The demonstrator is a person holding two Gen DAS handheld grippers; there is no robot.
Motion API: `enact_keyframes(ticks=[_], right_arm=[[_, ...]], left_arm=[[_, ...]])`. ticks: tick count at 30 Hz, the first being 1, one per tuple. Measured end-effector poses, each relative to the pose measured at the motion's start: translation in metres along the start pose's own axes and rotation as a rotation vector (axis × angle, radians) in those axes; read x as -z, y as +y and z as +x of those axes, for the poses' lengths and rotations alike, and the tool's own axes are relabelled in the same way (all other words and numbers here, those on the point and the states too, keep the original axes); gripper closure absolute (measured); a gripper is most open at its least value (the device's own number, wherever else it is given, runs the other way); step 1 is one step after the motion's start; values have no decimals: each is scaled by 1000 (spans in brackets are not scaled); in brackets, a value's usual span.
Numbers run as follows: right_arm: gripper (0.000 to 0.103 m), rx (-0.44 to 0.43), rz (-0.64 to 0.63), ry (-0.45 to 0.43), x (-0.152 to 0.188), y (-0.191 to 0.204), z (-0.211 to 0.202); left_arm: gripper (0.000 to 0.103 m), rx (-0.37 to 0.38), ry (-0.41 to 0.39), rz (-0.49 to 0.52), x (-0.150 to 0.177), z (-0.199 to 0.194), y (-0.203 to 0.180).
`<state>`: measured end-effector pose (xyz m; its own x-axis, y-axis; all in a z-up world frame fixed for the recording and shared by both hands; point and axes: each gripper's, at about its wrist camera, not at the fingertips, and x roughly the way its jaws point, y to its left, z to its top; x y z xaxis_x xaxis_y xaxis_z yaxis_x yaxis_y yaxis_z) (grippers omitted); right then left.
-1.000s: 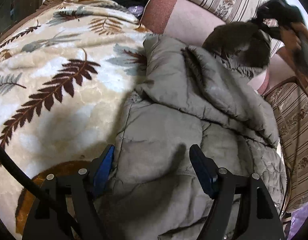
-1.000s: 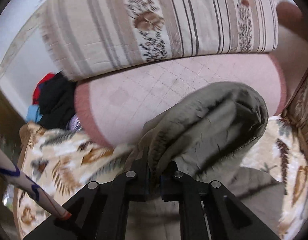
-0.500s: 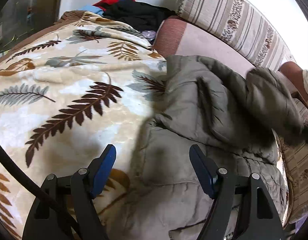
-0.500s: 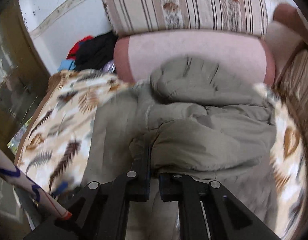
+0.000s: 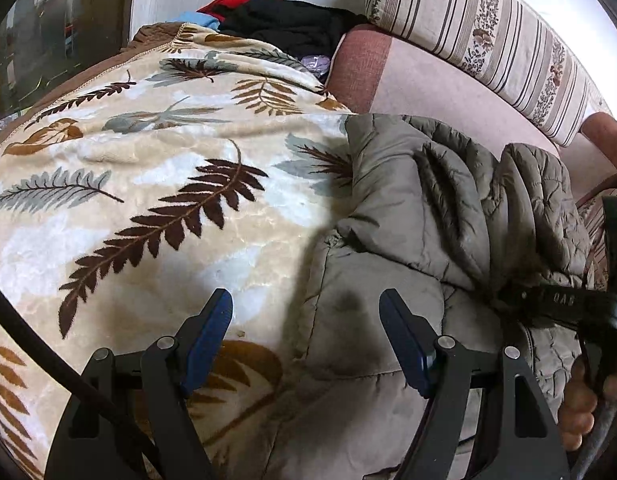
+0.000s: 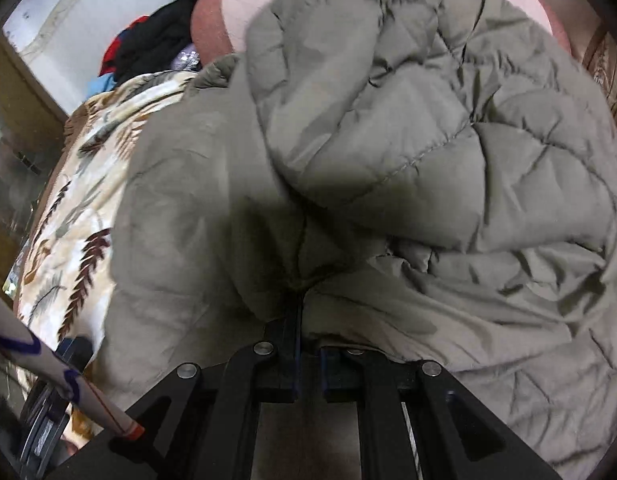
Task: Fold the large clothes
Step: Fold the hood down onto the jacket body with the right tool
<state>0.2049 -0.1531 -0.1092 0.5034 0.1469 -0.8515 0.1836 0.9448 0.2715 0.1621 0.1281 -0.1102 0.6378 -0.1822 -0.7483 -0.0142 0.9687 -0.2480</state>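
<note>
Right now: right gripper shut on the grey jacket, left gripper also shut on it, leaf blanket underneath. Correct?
Not quite. The left gripper is open, its blue pads apart above the jacket's edge, as the left wrist view shows. The right gripper is shut on the grey jacket, which lies on the leaf blanket.

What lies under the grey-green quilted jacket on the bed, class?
Under the grey-green quilted jacket lies the cream fleece blanket printed with brown fern leaves, showing beside its left edge. Whatever sits beneath the jacket's middle is covered, so it cannot be seen.
</note>
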Motion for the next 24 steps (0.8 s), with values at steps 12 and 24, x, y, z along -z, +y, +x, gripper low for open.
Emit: enact_keyframes(ticks=[12,24], right_arm=[[49,-24,-65,-51,24,-7,-61],[49,211,-74,-292,-41,-22,-109]], left_arm=[[28,-6,0,10,0,-2,0],[28,-25,-10,42,1,-2,-8]])
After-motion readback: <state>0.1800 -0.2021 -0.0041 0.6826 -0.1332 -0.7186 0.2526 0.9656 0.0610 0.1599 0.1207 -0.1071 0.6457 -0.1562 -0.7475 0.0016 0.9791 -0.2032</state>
